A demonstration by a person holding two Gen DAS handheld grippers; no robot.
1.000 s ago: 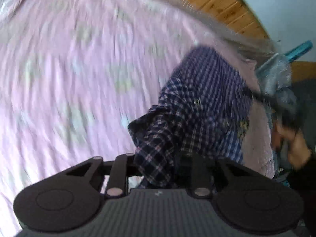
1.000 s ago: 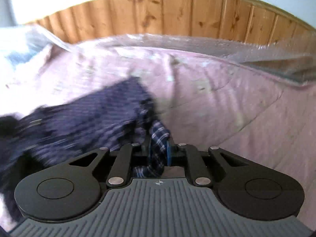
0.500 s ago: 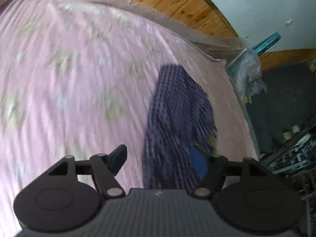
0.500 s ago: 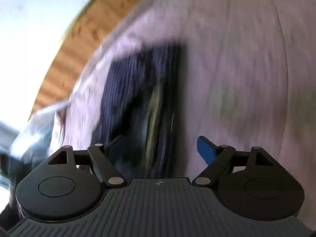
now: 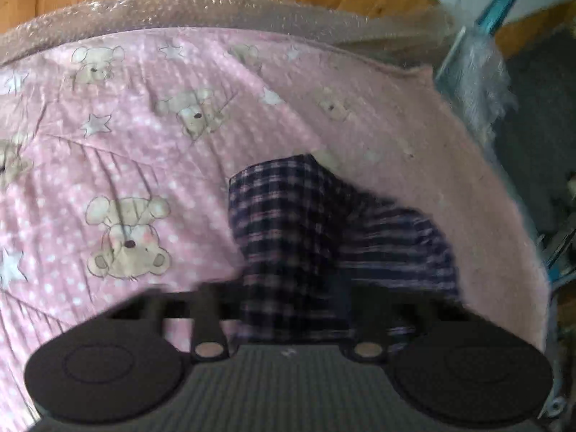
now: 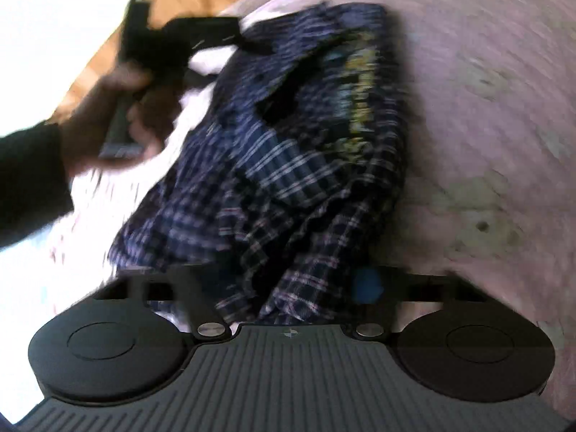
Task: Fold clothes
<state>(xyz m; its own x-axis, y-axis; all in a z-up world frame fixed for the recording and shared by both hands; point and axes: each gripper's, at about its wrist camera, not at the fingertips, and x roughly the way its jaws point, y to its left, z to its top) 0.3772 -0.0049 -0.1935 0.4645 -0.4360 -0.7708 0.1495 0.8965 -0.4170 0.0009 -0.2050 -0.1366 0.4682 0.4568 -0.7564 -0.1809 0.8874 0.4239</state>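
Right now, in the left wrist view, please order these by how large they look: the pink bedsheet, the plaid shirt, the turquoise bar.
1. pink bedsheet
2. plaid shirt
3. turquoise bar, far away, so its real size is unsure

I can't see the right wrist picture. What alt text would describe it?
A dark plaid shirt lies bunched on a pink bedsheet, its near edge between the right tongs. At upper left, a hand holds the left tongs at the far edge.

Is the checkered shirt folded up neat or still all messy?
Still messy. The checkered shirt lies bunched on the pink bedsheet, with crumpled layers and uneven edges, not a flat tidy fold.
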